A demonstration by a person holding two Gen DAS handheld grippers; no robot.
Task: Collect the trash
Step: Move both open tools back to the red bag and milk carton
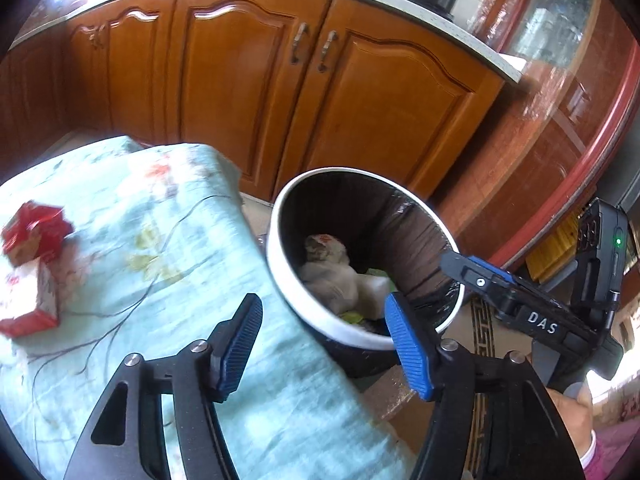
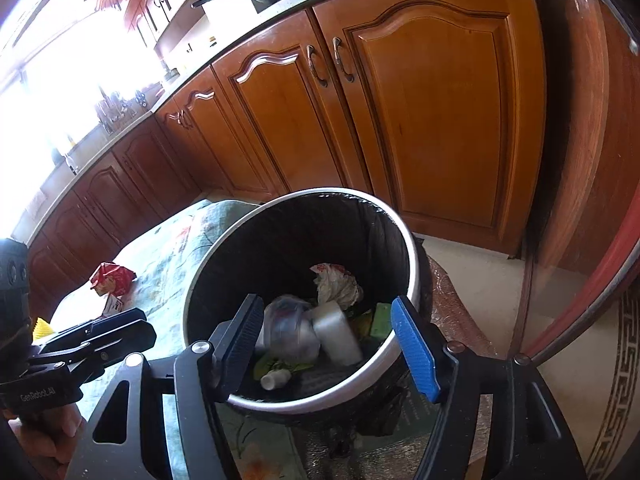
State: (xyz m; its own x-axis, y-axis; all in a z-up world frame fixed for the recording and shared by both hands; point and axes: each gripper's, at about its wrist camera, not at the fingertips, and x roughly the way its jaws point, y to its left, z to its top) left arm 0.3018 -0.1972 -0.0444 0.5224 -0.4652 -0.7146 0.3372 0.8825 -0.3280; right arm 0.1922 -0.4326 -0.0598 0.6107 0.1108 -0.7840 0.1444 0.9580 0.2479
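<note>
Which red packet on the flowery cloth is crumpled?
The red wrapper farther back is crumpled; the red-and-white carton in front keeps its boxy shape.

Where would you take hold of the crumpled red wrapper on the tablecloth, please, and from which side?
I would pinch the red wrapper across its raised crumpled peak, coming from above with the open left gripper, which is the nearer one. Its bunched folds stand up off the tablecloth, and the carton lies close beside it, so a sideways approach looks awkward.
</note>
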